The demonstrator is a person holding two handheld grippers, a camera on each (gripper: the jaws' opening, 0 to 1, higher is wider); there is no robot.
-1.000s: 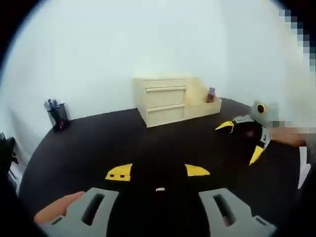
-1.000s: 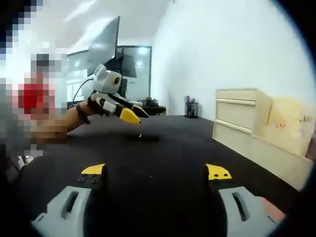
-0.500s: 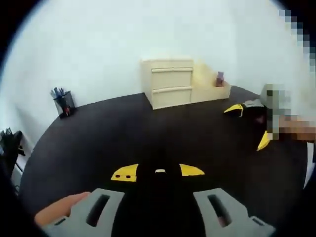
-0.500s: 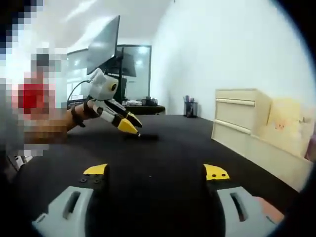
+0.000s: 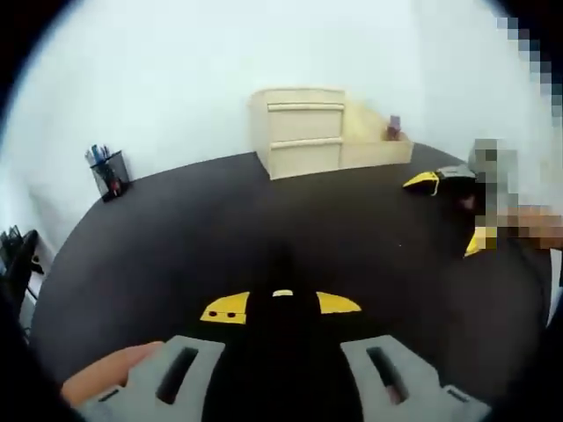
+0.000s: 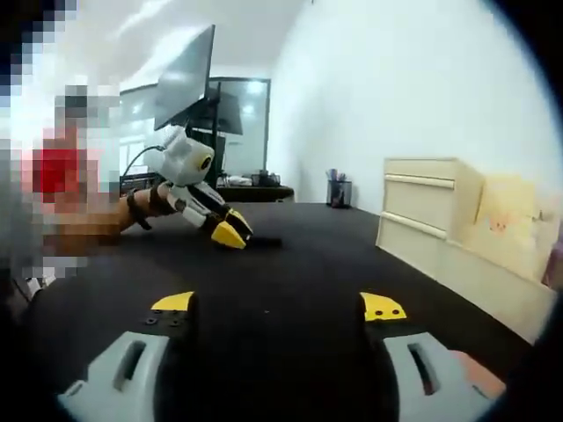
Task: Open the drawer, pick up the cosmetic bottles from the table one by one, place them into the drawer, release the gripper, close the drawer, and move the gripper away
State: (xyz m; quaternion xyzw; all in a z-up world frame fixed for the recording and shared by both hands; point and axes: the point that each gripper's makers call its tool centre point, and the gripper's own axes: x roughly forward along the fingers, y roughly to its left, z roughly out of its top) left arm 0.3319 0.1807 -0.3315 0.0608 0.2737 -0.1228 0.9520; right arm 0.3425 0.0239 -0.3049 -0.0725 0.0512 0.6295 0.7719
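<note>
Left gripper view: bottle [image 5: 283, 293] between parted jaws.

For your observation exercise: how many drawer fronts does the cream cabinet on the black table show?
2: the cream cabinet shows an upper drawer front and a lower drawer front directly beneath it, both shut.

Left gripper view: low over the black table [image 5: 176, 237], facing the distant drawer unit [image 5: 296, 130].
Right gripper view: low, drawer unit [image 6: 428, 207] at its right.
Shared: table, drawer unit.
</note>
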